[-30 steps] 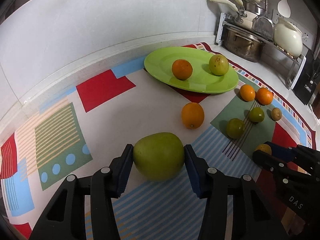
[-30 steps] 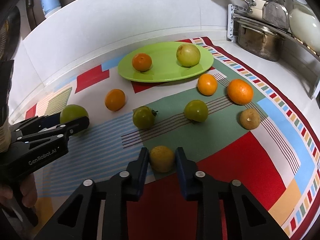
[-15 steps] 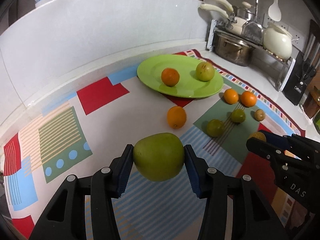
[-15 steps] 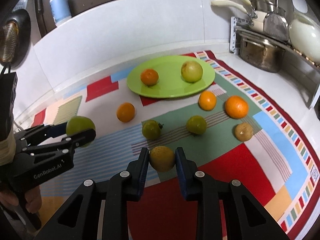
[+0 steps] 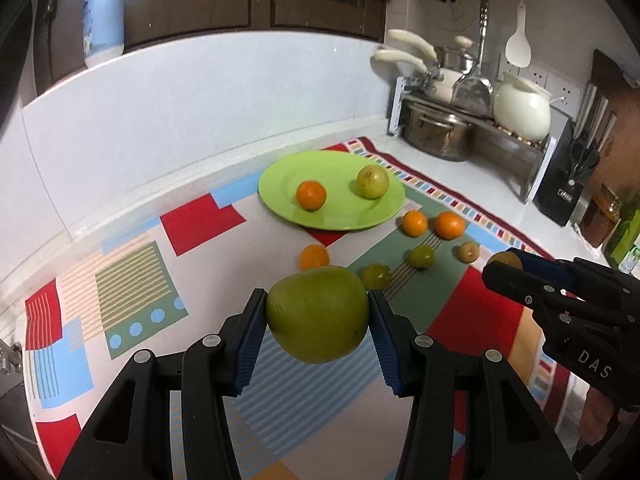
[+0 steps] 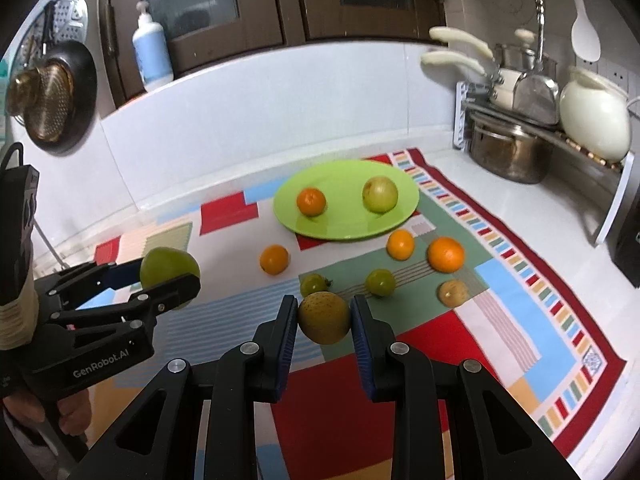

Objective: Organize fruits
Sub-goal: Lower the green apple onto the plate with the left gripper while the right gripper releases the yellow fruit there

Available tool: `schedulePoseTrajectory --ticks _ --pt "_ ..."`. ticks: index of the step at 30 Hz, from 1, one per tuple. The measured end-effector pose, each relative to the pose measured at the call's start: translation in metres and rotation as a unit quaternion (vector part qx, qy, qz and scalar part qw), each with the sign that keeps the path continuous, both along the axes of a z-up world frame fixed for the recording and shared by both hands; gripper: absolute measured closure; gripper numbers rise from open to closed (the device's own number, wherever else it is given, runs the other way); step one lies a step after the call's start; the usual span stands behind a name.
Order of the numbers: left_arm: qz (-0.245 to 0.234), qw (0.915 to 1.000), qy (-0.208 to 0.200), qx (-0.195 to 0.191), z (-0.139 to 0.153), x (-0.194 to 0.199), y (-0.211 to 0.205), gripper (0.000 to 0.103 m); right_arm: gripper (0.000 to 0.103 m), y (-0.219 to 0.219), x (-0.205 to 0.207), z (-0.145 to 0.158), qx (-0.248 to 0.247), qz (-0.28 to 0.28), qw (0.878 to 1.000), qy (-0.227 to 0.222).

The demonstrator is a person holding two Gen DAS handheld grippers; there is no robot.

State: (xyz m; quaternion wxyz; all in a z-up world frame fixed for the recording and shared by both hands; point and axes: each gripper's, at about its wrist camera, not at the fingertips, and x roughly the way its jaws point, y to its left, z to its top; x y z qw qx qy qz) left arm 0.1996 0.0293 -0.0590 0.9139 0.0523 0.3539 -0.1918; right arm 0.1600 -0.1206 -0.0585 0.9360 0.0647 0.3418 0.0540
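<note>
My left gripper [image 5: 317,314] is shut on a large green apple [image 5: 318,312] and holds it above the patterned mat; it also shows in the right wrist view [image 6: 170,270]. My right gripper [image 6: 324,318] is shut on a yellow-brown fruit [image 6: 324,317], lifted above the mat; it shows at the right of the left wrist view [image 5: 505,261]. A green plate [image 6: 344,226] at the back holds an orange [image 6: 311,201] and a pale green apple [image 6: 380,194]. Several oranges and small green fruits lie on the mat in front of the plate.
A dish rack [image 6: 520,120] with pots and a white kettle [image 6: 594,120] stands at the back right. A knife block [image 5: 568,184] is at the far right. A white backsplash wall [image 6: 280,96] rises behind the mat, with a soap bottle [image 6: 152,56] on its ledge.
Both grippers have risen from the mat with their fruits held. The view now takes in more of the wall and cabinets.
</note>
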Motion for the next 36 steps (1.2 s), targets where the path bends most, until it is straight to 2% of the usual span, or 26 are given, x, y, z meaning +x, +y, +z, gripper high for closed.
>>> schedulePoseTrajectory --ticks 8,20,27,36 --pt "0.017 0.9996 -0.023 -0.003 0.023 -0.007 -0.015 0.053 0.075 -0.018 -0.002 0.022 0.004 0.012 1.0 -0.025" --pt "0.063 0.9973 -0.037 -0.006 0.046 0.012 -0.044 0.053 0.075 -0.049 0.037 0.048 0.011 0.072 0.996 -0.053" --pt "0.076 0.9962 -0.041 -0.006 0.054 0.044 -0.063 0.053 0.075 -0.068 0.075 0.059 0.006 0.105 0.993 -0.062" --pt "0.055 0.9978 -0.036 0.001 0.061 0.107 -0.075 0.053 0.075 -0.08 0.132 0.069 -0.009 0.11 0.992 -0.056"
